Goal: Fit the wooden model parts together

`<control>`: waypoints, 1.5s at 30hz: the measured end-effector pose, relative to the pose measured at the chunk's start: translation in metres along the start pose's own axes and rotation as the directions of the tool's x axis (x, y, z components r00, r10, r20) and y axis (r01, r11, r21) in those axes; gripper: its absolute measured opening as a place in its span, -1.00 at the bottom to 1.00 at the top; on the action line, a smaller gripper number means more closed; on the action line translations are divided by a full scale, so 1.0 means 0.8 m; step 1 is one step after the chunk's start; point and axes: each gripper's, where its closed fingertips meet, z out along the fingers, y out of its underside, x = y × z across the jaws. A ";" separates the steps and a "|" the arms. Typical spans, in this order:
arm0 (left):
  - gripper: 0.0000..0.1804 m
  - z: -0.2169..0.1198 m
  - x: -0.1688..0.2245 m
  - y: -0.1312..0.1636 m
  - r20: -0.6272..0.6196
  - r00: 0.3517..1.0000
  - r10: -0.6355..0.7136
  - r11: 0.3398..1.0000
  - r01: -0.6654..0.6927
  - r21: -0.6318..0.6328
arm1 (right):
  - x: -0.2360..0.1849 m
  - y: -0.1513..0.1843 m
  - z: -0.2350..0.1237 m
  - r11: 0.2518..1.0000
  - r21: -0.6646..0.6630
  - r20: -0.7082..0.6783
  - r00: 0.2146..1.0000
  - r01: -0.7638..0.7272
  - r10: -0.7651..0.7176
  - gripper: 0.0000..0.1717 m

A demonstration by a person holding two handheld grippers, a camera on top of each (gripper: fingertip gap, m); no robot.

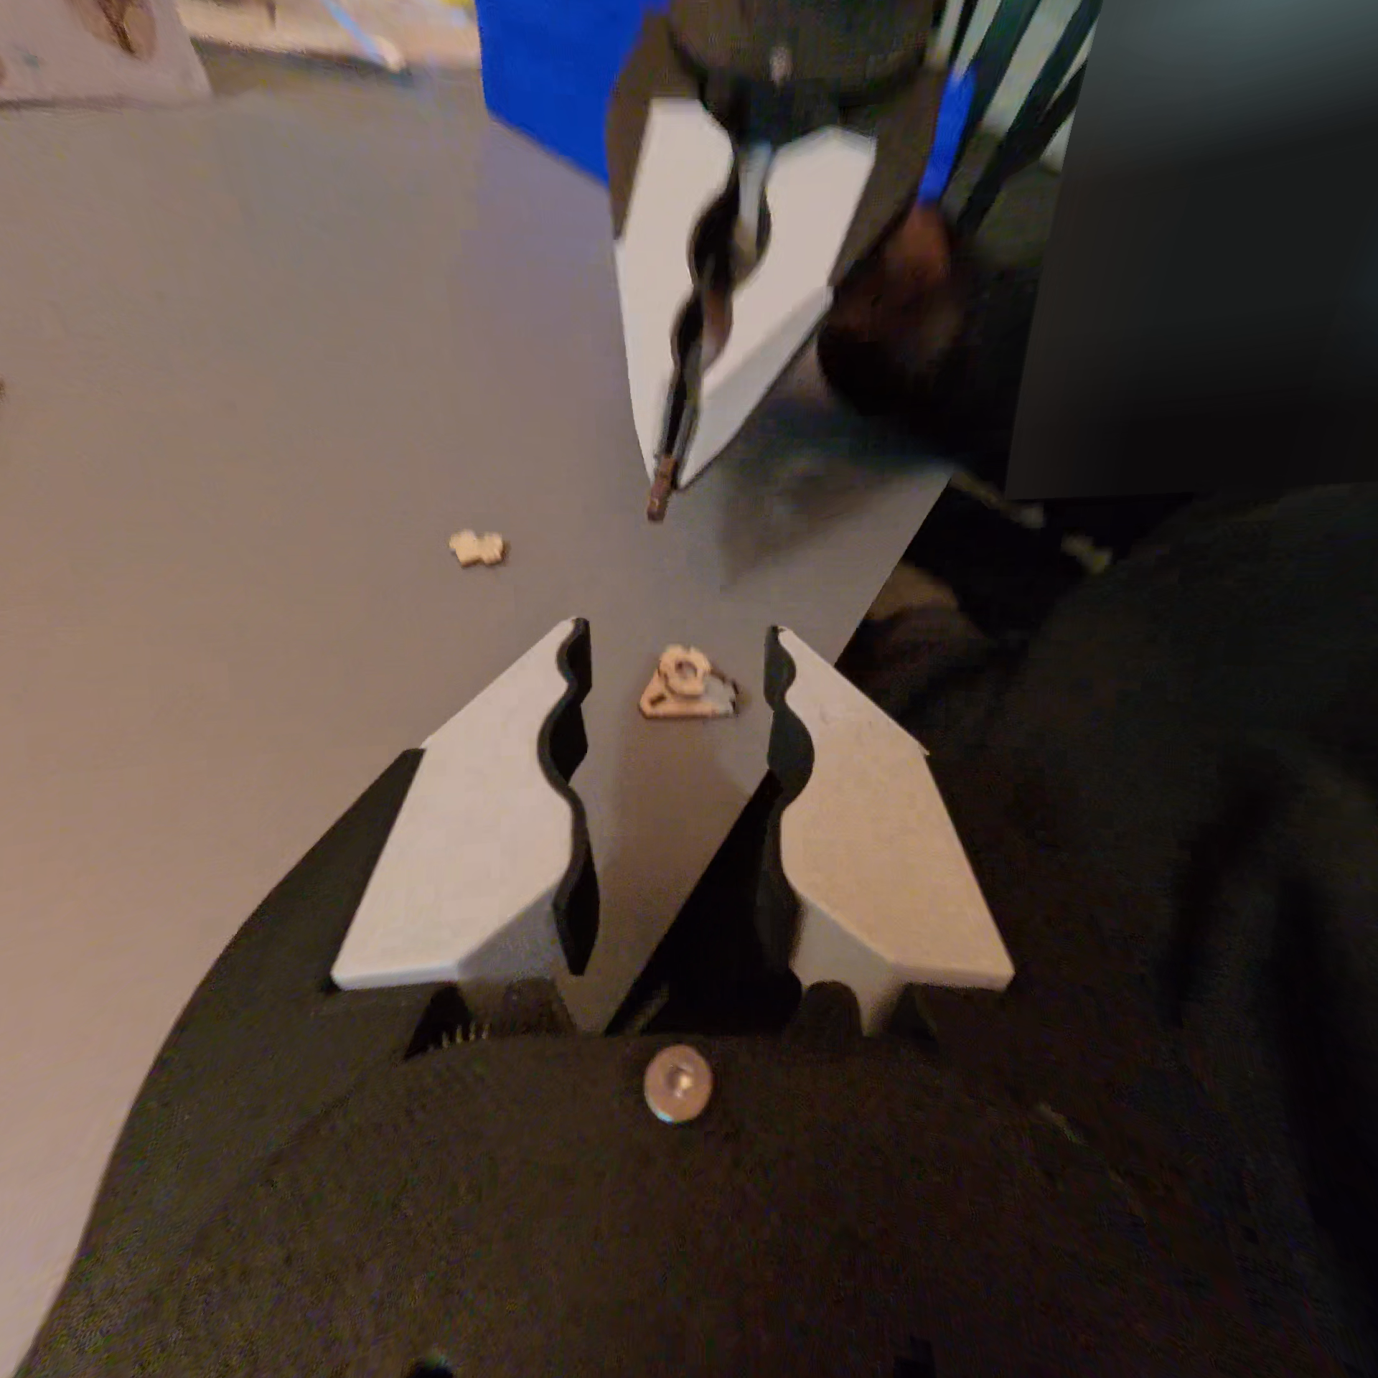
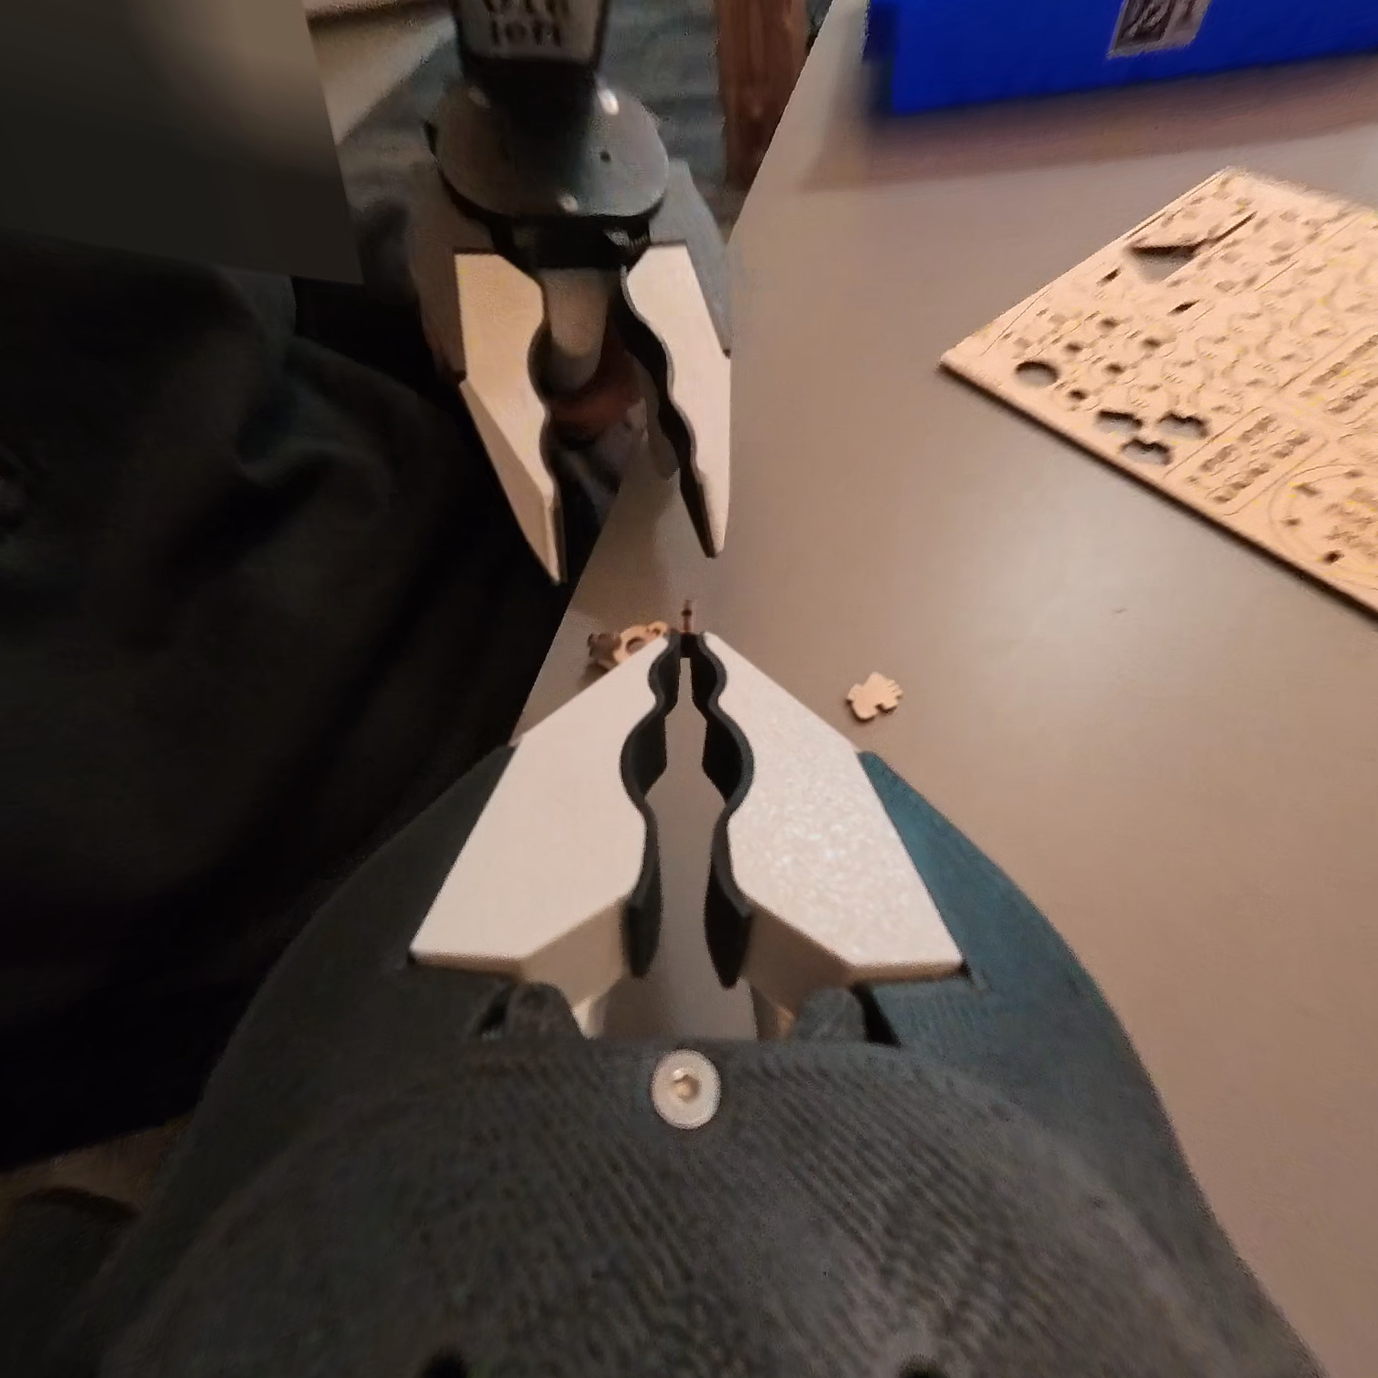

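My left gripper (image 1: 678, 632) is open, and its fingers stand on either side of a small pale wooden assembly (image 1: 686, 686), a triangular plate with a ring on top. The assembly lies flat on the grey table (image 1: 298, 373) and neither pad touches it. My right gripper (image 2: 682, 640) is shut on a thin brown piece (image 2: 686, 615) that sticks out past its tips. The left wrist view also shows the right gripper (image 1: 669, 468) and the brown piece (image 1: 662, 492), held just above the table beyond the assembly. In the right wrist view the open left gripper (image 2: 634, 563) hangs over the assembly (image 2: 623, 641).
A loose small wooden piece (image 1: 477, 548) lies on the table and also shows in the right wrist view (image 2: 874, 695). A laser-cut wooden sheet (image 2: 1193, 388) lies farther off and a blue box (image 2: 1118, 52) stands behind it. The table's edge (image 1: 895, 567) runs close by the assembly, with dark cloth beyond. About 4 cm separates my left fingertips from my right.
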 end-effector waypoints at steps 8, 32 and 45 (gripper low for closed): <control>-0.56 0.026 0.007 0.025 0.043 0.999 0.032 0.991 -0.027 -0.129 | -0.010 0.042 0.025 0.920 -0.371 0.101 0.990 0.127 -0.096 -0.99; -0.92 0.024 0.010 0.025 0.032 0.997 0.071 0.994 -0.068 -0.088 | -0.020 0.046 0.038 0.700 -0.655 0.196 0.959 0.283 -0.204 -1.00; -0.57 0.017 0.009 0.029 0.027 0.999 0.036 0.991 -0.032 -0.131 | -0.022 0.045 0.039 0.677 -0.681 0.181 0.960 0.279 -0.214 -1.00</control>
